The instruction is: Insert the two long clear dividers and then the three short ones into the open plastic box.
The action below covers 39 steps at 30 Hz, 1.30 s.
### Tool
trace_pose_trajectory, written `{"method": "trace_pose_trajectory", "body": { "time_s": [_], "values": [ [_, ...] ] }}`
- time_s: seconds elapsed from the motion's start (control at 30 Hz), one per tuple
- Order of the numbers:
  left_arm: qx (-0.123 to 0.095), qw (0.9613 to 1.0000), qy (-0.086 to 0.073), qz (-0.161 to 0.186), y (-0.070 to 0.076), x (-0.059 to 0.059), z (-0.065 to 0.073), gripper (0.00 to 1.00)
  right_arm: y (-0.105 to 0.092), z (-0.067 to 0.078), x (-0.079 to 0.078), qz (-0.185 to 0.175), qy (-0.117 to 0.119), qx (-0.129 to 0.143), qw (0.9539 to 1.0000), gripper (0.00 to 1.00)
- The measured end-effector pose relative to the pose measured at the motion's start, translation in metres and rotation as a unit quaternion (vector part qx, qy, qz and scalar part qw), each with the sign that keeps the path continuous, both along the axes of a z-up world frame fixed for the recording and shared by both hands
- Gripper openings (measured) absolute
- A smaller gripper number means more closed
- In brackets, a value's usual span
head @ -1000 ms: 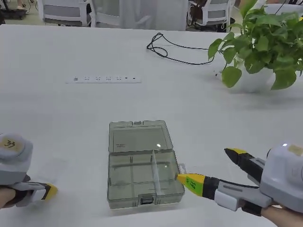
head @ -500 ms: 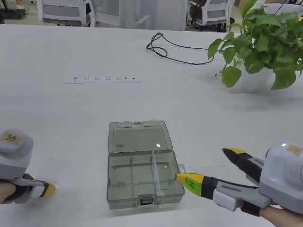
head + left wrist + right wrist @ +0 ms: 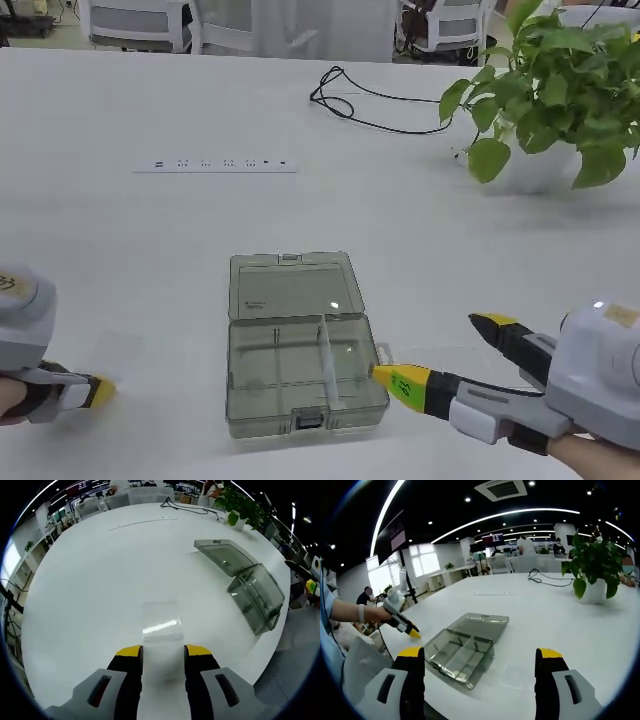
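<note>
Hovering low over the white table (image 3: 150,230) at the far left, the left gripper (image 3: 163,652) is keeping its jaws parted with nothing between them. It is pointing at the clear dividers (image 3: 161,625) lying flat just ahead of its yellow tips; how many pieces are lying there I cannot tell.

Toward the middle of the table, the open plastic box (image 3: 300,370) is sitting near the front edge, its lid (image 3: 292,287) lying flat behind it. One clear divider (image 3: 328,365) is standing inside, running front to back, so I am judging at least one long piece as seated. A faint crosswise line is showing in the left part, but whether that is a second divider or a moulded rib I cannot tell.

Further right, the right gripper (image 3: 447,352) is waiting with its jaws spread wide and empty, the nearer tip close against the box's right wall. A potted plant (image 3: 560,90) is standing at the far right, well apart.

By my reading the job is only getting started: most dividers are waiting outside the box.
</note>
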State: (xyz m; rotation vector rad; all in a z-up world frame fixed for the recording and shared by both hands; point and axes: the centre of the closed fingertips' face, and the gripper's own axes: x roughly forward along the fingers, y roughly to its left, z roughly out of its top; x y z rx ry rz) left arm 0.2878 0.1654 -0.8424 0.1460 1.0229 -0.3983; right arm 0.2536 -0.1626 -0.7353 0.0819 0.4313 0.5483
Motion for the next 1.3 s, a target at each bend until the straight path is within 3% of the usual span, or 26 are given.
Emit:
{"method": "trace_pose_trajectory", "body": {
  "time_s": [0.27, 0.37, 0.83, 1.3],
  "values": [
    [-0.018, 0.9997, -0.001, 0.014, 0.002, 0.0, 0.001, 0.31, -0.001, 0.001, 0.0, -0.002, 0.0, 0.001, 1.0, 0.91],
    [-0.047, 0.9983, -0.002, 0.035, 0.001, 0.001, 0.003, 0.31, -0.001, 0.0, 0.0, -0.003, 0.002, 0.002, 1.0, 0.91],
    [-0.075, 0.9954, -0.008, 0.06, 0.002, 0.002, 0.007, 0.3, -0.001, -0.001, 0.0, -0.002, 0.005, 0.001, 1.0, 0.9],
    [-0.088, 0.9944, -0.018, 0.056, -0.007, 0.003, 0.014, 0.3, -0.003, -0.002, 0.002, -0.002, 0.008, 0.002, 1.0, 0.89]
  ]
}}
